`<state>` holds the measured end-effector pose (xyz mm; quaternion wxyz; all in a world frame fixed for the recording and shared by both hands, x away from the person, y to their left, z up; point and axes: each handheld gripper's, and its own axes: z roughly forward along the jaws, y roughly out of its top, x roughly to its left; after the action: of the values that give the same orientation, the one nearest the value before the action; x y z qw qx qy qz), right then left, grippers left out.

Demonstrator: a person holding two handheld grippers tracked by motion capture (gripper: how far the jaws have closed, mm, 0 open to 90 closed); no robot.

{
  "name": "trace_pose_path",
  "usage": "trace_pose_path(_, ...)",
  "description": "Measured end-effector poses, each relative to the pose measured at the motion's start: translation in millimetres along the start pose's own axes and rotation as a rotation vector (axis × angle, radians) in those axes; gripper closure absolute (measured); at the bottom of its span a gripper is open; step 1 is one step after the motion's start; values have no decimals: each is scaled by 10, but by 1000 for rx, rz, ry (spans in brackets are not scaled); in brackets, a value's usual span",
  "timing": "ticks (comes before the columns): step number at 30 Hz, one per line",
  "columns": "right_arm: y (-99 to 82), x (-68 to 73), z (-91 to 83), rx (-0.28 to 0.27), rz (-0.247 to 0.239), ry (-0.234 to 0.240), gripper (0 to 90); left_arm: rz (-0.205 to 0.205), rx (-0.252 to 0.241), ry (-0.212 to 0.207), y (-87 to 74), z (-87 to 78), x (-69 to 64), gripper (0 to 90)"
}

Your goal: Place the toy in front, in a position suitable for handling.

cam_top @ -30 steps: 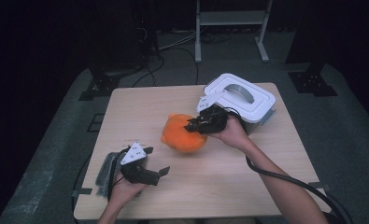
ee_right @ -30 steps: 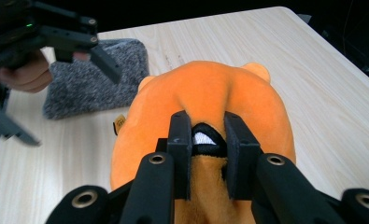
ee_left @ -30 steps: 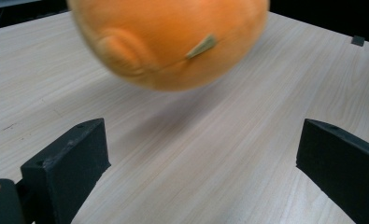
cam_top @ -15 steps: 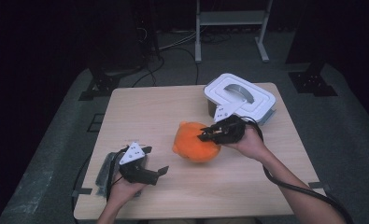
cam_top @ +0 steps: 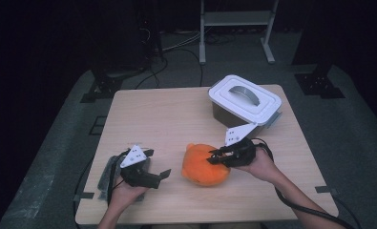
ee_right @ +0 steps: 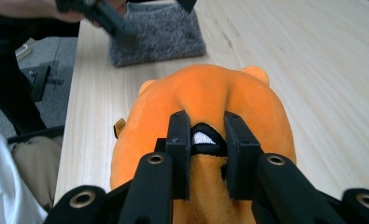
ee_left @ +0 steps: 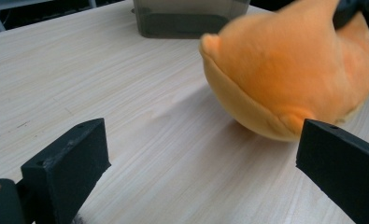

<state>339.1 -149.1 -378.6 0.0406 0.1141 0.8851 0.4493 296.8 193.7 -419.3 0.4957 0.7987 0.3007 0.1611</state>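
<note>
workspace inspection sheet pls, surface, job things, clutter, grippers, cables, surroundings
surface: pale wooden table, no spills seen
job's things: orange plush toy lying near the front middle of the table
clutter: white lidded box at the far right; grey pad under the left hand
grippers: right gripper shut on the plush toy; left gripper open, holding nothing
cables: black cable trailing from the right gripper off the front edge
surroundings: dark floor, metal rack legs behind the table

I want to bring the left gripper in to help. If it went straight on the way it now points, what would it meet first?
Probably the orange plush toy: it lies just ahead between the open left gripper jaws' lines, slightly right, with bare table before it.
</note>
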Motion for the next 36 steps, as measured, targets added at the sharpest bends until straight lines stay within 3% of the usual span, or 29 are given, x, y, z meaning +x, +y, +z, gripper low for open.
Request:
trace_pose_path(7, -163, 42, 68, 10, -9, 21, 722, 2, 8, 8, 0, -29, 33, 17)
trace_pose_path(11, -265, 54, 76, -14, -4, 42, 691, -11, -4, 21, -6, -98, 90, 19)
trace_pose_path(13, -312, 70, 62, -23, 0, 46, 608, -14, -5, 26, -13, -132, 130, 27)
trace_pose_path(16, -342, 81, 43, -33, 10, 52, 554, -18, -3, 27, -17, -141, 143, 37)
trace_pose_path(18, -375, 92, 1, -56, 25, 17, 439, -12, 4, 28, -20, -148, 156, 43)
trace_pose_path(23, -448, 91, -77, -85, 53, -18, 339, 19, 26, 31, -25, -157, 168, 52)
trace_pose_path(27, -525, 84, -116, -97, 70, -26, 316, 36, 66, 7, -50, -196, 215, 74)
trace_pose_path(28, -579, 85, -113, -101, 82, -24, 301, 57, 82, 8, -90, -234, 246, 97)
trace_pose_path(33, -640, 93, -92, -109, 89, -24, 291, 55, 107, 28, -174, -301, 366, 139)
trace_pose_path(35, -637, 100, -86, -109, 84, -26, 288, 47, 110, 36, -204, -324, 420, 186)
trace_pose_path(36, -642, 111, -72, -111, 79, -26, 283, 63, 118, 32, -233, -340, 454, 221)
